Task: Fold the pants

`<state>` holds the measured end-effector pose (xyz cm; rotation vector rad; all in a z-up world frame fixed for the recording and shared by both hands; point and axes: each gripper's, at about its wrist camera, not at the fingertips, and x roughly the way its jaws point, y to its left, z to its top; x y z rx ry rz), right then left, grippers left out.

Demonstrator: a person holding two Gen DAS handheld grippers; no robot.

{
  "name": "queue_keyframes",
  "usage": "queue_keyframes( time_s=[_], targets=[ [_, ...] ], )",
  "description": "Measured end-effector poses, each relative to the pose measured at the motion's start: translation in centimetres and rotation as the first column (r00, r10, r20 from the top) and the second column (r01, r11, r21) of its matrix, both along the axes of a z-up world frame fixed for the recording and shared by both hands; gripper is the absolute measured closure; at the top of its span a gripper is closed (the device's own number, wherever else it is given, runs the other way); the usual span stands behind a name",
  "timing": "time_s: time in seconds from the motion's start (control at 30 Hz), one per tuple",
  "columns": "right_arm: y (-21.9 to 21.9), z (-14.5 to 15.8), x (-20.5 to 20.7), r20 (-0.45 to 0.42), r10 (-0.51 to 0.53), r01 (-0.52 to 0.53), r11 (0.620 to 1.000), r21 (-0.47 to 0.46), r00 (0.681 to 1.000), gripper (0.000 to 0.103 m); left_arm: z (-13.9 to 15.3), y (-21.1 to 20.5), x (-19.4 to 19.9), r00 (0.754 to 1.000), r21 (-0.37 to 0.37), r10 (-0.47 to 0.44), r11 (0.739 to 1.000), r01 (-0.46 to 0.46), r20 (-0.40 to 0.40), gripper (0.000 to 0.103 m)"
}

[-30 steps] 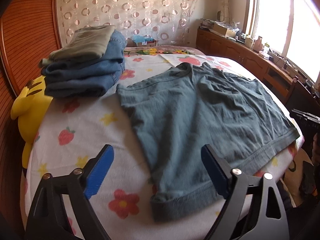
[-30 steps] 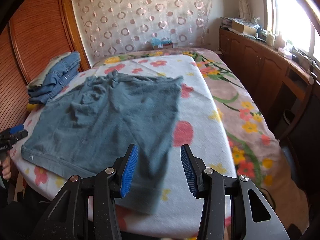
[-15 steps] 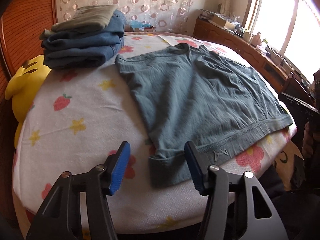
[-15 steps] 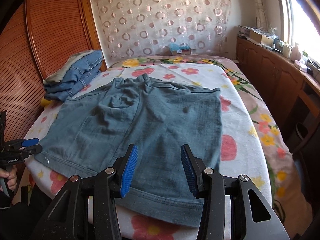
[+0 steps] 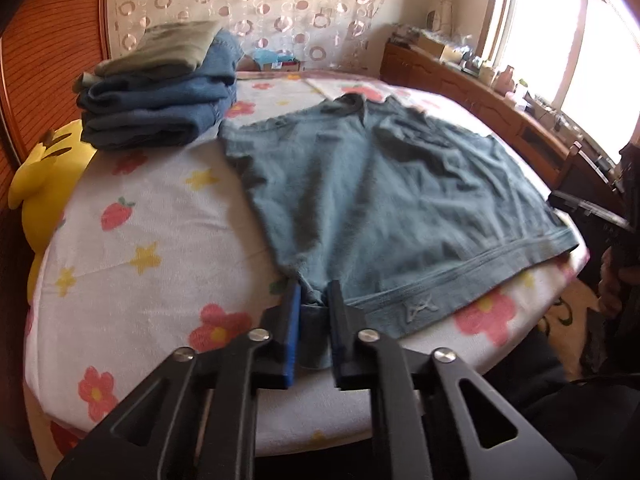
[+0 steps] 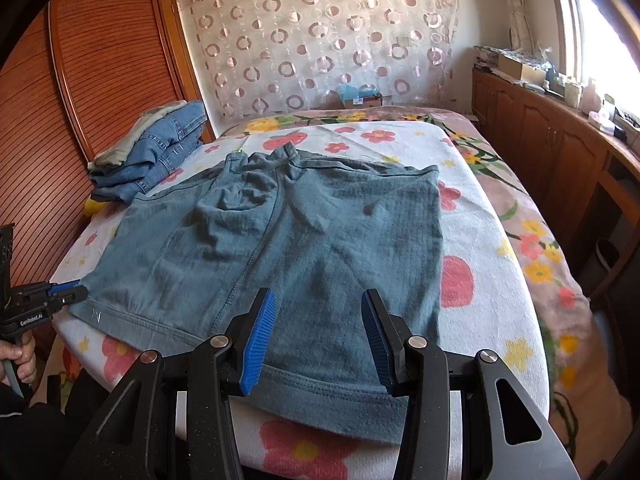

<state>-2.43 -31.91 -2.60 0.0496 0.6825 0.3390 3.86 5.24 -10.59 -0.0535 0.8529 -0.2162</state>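
Left gripper [image 5: 314,312] jaws, previously spread, now pinching shorts [image 5: 384,200] hem; "GenRobot.AI" lettering; right gripper [image 6: 316,328] jaws spread.

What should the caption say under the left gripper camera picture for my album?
Left gripper pinches the blue shorts' hem corner.

Your pants [image 5: 392,208] are a dull blue-grey. The sheet [image 5: 160,240] under them is white with red flowers, strawberries and yellow stars. Upper left of the frame, your pile [image 5: 160,100] shows dark blue denim under an olive piece. The toy [image 5: 44,184] at the left edge is yellow. Your pads [image 6: 258,344] are blue, set on black.
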Motion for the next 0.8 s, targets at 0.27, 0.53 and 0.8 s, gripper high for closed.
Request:
queue_keyframes(
  time_s=[0.27,0.53,0.8],
  targets=[
    [-0.1,-0.7,0.1,-0.012,-0.006,0.006,0.999,0.032,1.0,0.056,3.1,-2.8,0.7,0.995,0.028,-0.079,0.997,0.077,0.054,0.092],
    [-0.9,-1.1,0.2,-0.014,-0.021,0.022,0.998,0.054,1.0,0.056,6.0,-7.9,3.4,0.974,0.061,-0.198,0.98,0.192,0.113,0.093],
    [-1.5,-1.1,-0.1,0.0,-0.032,0.032,0.998,0.06,0.999,0.056,8.5,-12.8,5.9,0.945,0.068,-0.295,0.955,0.288,0.14,0.093]
  ],
)
